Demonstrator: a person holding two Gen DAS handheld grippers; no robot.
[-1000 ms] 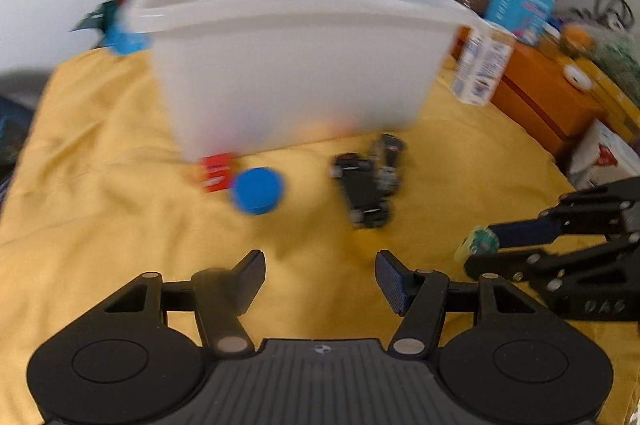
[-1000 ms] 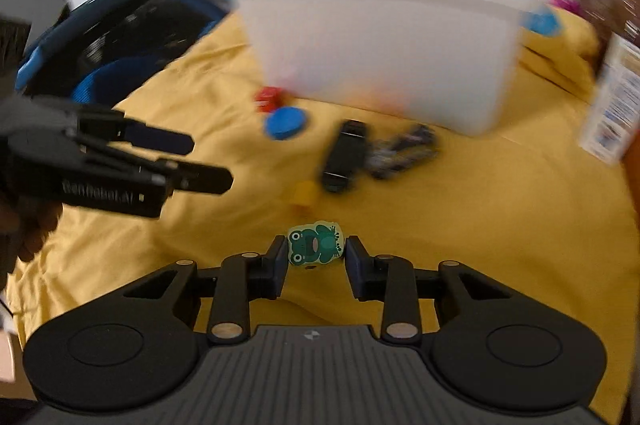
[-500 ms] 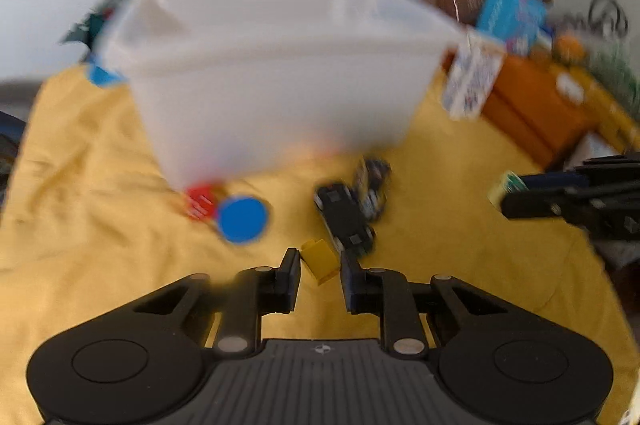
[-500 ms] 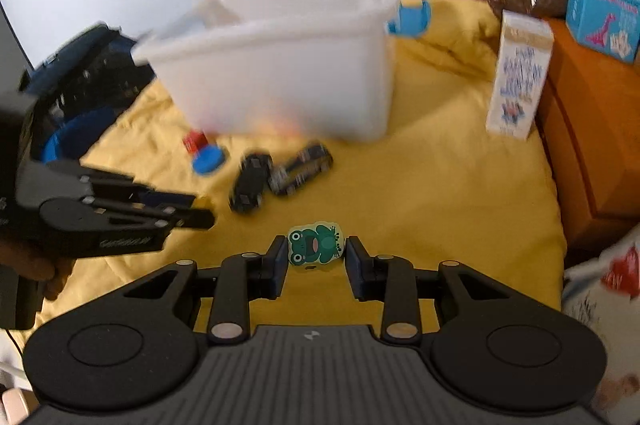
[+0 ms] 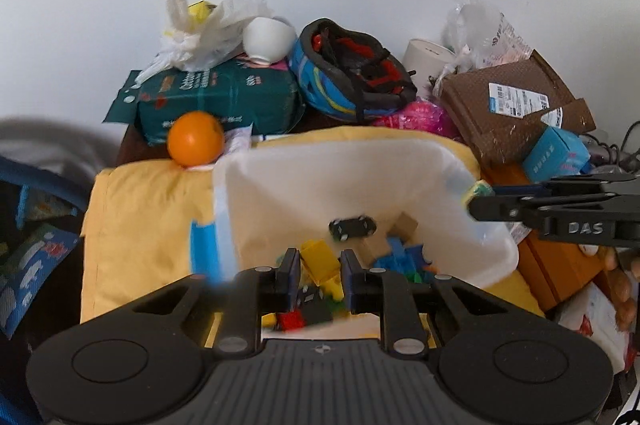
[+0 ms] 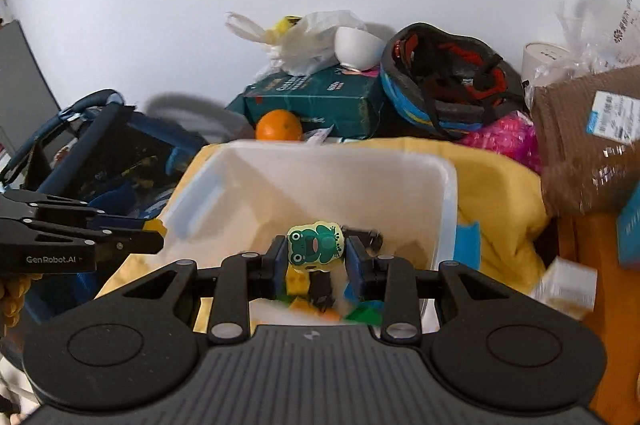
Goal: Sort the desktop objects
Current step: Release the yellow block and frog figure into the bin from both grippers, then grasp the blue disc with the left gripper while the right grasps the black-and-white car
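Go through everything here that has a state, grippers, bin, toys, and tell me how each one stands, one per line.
Left hand-held gripper: shut on yellow block, above the bin.
Right hand-held gripper: shut on frog toy, above the bin.
White bin: open-topped, partly filled with blocks.
Toy car: lying inside the bin.

Bright, even daylight; fisheye-bent edges, motion blur on the near clutter.

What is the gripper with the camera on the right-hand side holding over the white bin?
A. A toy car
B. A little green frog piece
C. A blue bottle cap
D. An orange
B: the right gripper has its two fingers closed on the sides of the green frog piece, held above the open white bin, while the orange sits behind the bin.
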